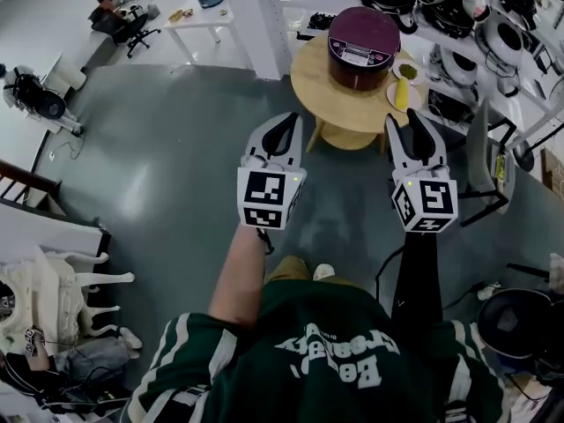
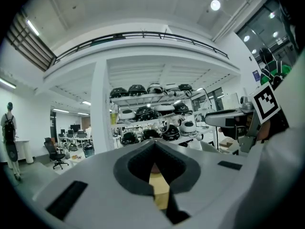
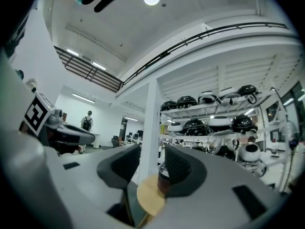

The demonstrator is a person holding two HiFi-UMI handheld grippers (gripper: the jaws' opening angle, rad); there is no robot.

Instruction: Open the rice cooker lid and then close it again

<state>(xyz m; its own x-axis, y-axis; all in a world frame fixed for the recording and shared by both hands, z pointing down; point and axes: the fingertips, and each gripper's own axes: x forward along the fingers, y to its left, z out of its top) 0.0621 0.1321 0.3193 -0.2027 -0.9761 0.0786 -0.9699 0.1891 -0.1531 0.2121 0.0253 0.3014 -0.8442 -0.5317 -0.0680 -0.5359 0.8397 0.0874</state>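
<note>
No approach is yet made: the cooker (image 1: 364, 47), lid down, is seen on the table (image 1: 313, 82) well ahead, so it must first be neared with the left gripper (image 1: 289, 122), seemingly clenched on nothing, and the right gripper (image 1: 414, 117), slightly parted.

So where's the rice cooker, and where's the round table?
rice cooker (image 1: 363, 26), head view, middle of its closed dark lid.
round table (image 1: 319, 85), head view, bare wooden top left of the cooker.
</note>
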